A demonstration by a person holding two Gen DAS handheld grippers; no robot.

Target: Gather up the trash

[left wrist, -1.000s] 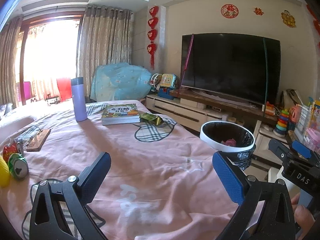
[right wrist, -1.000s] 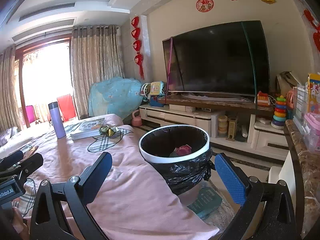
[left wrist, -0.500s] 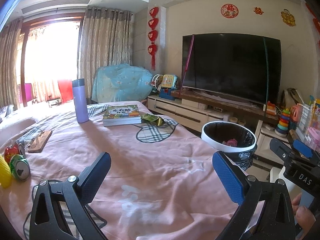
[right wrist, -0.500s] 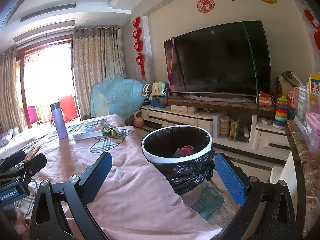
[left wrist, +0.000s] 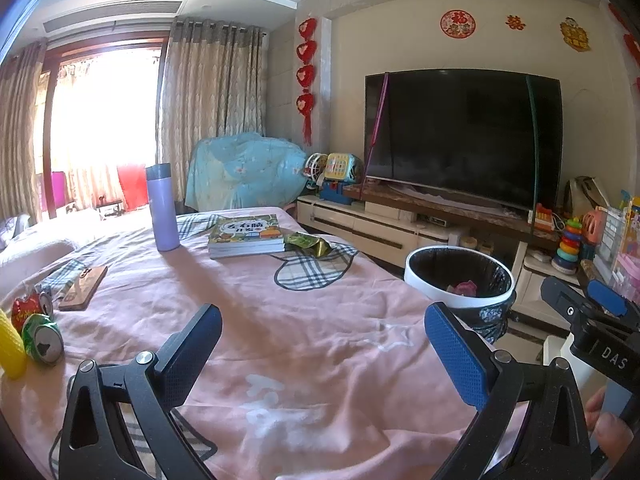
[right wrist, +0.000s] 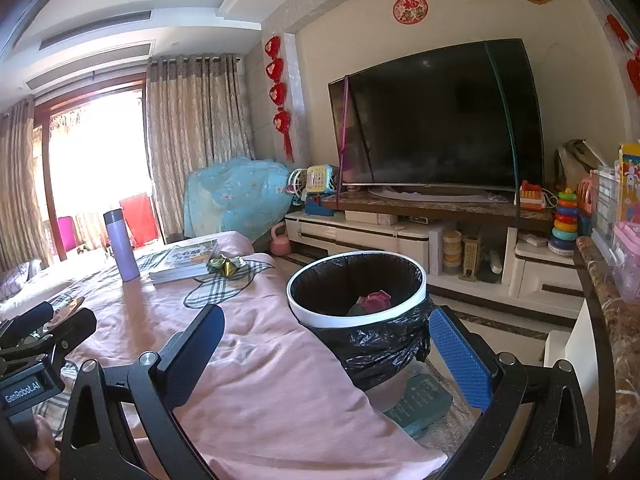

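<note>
A white-rimmed trash bin (left wrist: 416, 284) with a black liner stands off the table's right edge, also in the right wrist view (right wrist: 294, 304), with a pink scrap (right wrist: 374, 300) inside. A green-gold crumpled wrapper (left wrist: 308, 243) lies by the book, also in the right wrist view (right wrist: 226, 265). A crushed green can (left wrist: 42, 342) and a red can (left wrist: 26, 308) lie at the table's left edge. My left gripper (left wrist: 322, 348) is open and empty above the pink tablecloth. My right gripper (right wrist: 326, 346) is open and empty near the bin.
A purple flask (left wrist: 162, 208), a picture book (left wrist: 246, 236), a wooden block (left wrist: 84, 288) and a yellow object (left wrist: 10, 350) lie on the pink tablecloth (left wrist: 280, 340). A TV (left wrist: 460, 136) on a low cabinet stands behind the bin. A marble counter (right wrist: 604, 320) is at right.
Both grippers have drifted slightly; the scene shifts a little to the right and down in both views. Both stay open and empty.
</note>
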